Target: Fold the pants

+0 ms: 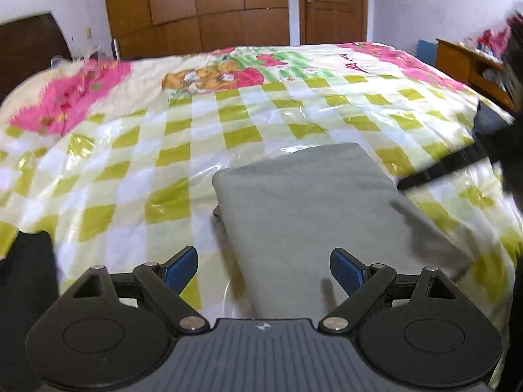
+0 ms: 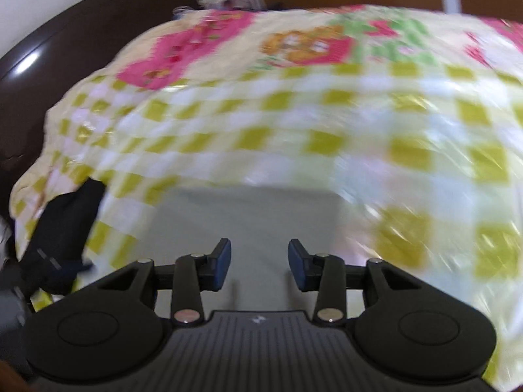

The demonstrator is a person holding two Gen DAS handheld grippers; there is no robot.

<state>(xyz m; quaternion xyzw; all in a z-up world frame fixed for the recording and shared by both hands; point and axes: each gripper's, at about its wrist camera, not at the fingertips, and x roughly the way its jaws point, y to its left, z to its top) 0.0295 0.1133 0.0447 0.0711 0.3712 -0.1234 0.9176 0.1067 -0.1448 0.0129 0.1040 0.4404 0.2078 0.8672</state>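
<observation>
Pants (image 1: 304, 209) lie folded on the bedspread (image 1: 137, 137) beneath both spread grippers (image 1: 264, 269) (image 2: 260, 266).

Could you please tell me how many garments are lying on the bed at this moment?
2: the folded grey pants lie on the checked bedspread just ahead of both open grippers, and a black garment lies at the bed's left edge. Others may be out of view.

The folded pants (image 1: 304, 215) are matt grey cloth, smooth. The checked bed cover (image 1: 202, 124) shines glossy, like crinkled plastic film. The far wardrobe (image 1: 196, 9) is brown wood.
</observation>
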